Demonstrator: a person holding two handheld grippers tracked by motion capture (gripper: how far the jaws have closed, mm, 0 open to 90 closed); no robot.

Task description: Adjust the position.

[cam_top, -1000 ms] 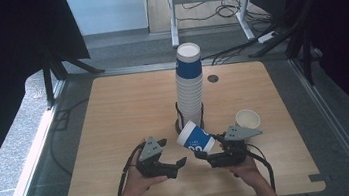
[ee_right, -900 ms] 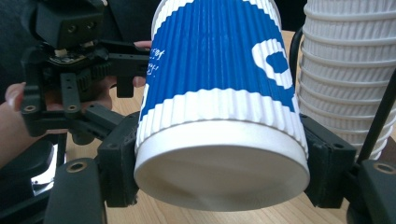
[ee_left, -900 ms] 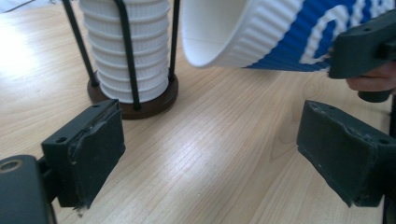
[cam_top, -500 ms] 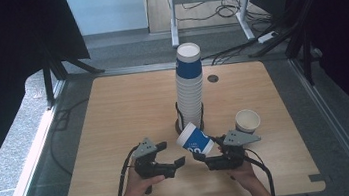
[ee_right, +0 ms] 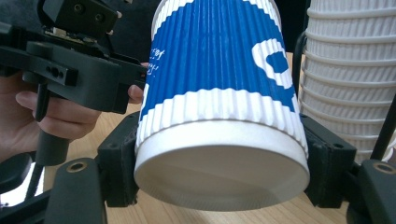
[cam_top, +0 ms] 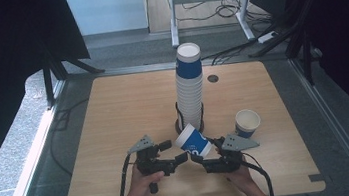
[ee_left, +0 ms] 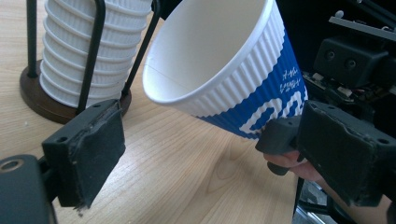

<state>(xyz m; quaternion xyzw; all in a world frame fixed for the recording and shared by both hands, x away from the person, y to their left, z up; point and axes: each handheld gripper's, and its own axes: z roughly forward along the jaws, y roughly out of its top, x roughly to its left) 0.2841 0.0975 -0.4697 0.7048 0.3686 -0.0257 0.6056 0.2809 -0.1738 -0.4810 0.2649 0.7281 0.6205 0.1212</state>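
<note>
R gripper jaws clamp the blue cup near its base, tilted w/ mouth toward 10 o'clock; L gripper jaws released beside its rim, seen in left gripper view; cup stack at 12

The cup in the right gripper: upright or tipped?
Tipped. The blue-and-white paper cup lies slanted, base clamped in the right gripper, open mouth toward the left gripper.

Ribbed blue-and-white paper cup with white lettering, plain white inside, tall white stack of cups topped blue, black wire holder on a brown base, pale woodgrain counter, black grippers
</note>
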